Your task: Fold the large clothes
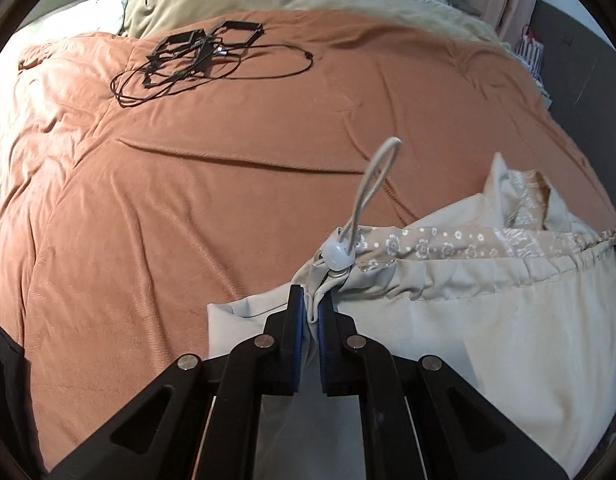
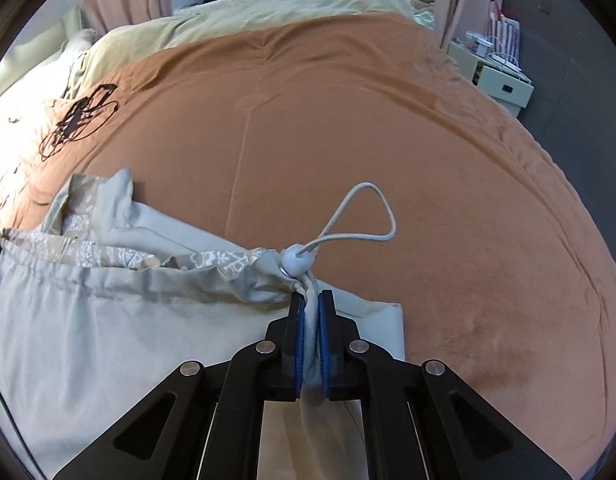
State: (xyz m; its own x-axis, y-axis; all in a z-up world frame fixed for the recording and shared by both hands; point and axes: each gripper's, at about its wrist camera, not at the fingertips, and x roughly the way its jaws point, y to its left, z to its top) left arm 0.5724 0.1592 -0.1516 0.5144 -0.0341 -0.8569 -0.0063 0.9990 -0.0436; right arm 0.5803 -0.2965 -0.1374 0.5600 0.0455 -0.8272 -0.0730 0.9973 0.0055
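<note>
Both grippers are clamped on cloth here: your left gripper (image 1: 311, 300) pinches one end of the drawstring hem of the pale beige garment (image 1: 488, 320), and your right gripper (image 2: 311, 298) pinches the other end, fingers closed tight on the fabric just below each cord stopper (image 2: 295, 263). The garment hangs stretched between them over the near edge of the bed's orange blanket (image 1: 188, 184), floral lining showing at the top. Keep the hem taut and level as you lay it down, and mind the cord loop (image 2: 364, 216) so it doesn't get trapped in the fold. Farther off lie black cables (image 1: 196, 60); beside the bed, a white box (image 2: 504, 84), contents too small to tell.
</note>
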